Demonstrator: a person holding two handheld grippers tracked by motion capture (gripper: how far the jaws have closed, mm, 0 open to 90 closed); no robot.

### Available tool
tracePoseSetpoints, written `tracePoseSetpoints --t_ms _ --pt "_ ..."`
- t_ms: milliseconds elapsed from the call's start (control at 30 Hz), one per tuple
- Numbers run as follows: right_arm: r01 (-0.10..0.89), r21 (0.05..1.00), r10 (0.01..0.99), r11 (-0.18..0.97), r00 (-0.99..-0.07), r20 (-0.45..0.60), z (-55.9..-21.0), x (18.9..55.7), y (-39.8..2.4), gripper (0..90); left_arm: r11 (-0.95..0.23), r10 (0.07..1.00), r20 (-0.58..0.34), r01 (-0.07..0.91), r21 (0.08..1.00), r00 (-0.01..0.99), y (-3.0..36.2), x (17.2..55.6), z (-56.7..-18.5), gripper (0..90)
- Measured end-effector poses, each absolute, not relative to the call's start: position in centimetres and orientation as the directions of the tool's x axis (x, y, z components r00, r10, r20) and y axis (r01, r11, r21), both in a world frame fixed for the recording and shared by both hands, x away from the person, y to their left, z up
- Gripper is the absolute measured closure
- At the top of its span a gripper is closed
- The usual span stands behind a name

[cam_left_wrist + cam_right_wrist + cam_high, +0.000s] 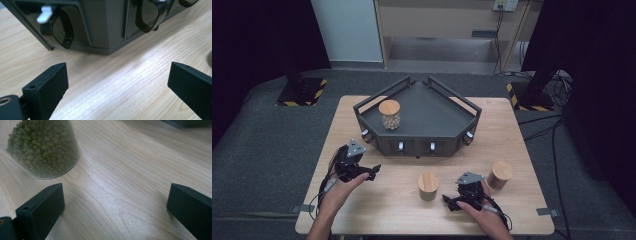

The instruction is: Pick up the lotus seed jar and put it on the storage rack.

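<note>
A dark corner shelf stands at the table's back middle, with a wood-lidded jar of pale beans on its top. A jar of green beans with a wooden lid stands at the front middle, and its glass is close ahead of my right gripper. A third lidded jar stands at the right. My left gripper is open near the shelf's front left, facing its base. My right gripper is open just right of the green bean jar, nothing between its jaws.
The wooden table has bare surface between the two hands and along the front edge. Small dark hooks with white tags hang along the shelf's lower front. Black stands and cables lie on the floor beyond the table.
</note>
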State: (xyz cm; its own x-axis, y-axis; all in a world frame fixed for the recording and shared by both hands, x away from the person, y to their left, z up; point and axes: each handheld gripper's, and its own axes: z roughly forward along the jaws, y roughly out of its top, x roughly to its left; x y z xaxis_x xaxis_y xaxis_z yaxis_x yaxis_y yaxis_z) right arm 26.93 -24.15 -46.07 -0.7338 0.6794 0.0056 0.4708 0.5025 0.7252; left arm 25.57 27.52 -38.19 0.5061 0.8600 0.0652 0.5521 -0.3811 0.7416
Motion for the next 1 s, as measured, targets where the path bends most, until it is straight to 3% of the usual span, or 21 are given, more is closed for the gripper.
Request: tracePoseSetpoints --t_ms 400,1000 --pt "0.471 0.725 0.68 0.502 -0.734 0.006 -46.1 26.9 -24.1 1.7 -0.338 0.873 0.012 0.587 0.736 0.487 28.3 24.8 -40.5 2.0" --pt "0.47 0.725 0.679 0.503 -0.735 0.006 -46.1 27.0 -24.2 1.6 -0.32 0.909 0.043 0.63 0.708 0.414 27.7 24.2 -44.6 2.9"
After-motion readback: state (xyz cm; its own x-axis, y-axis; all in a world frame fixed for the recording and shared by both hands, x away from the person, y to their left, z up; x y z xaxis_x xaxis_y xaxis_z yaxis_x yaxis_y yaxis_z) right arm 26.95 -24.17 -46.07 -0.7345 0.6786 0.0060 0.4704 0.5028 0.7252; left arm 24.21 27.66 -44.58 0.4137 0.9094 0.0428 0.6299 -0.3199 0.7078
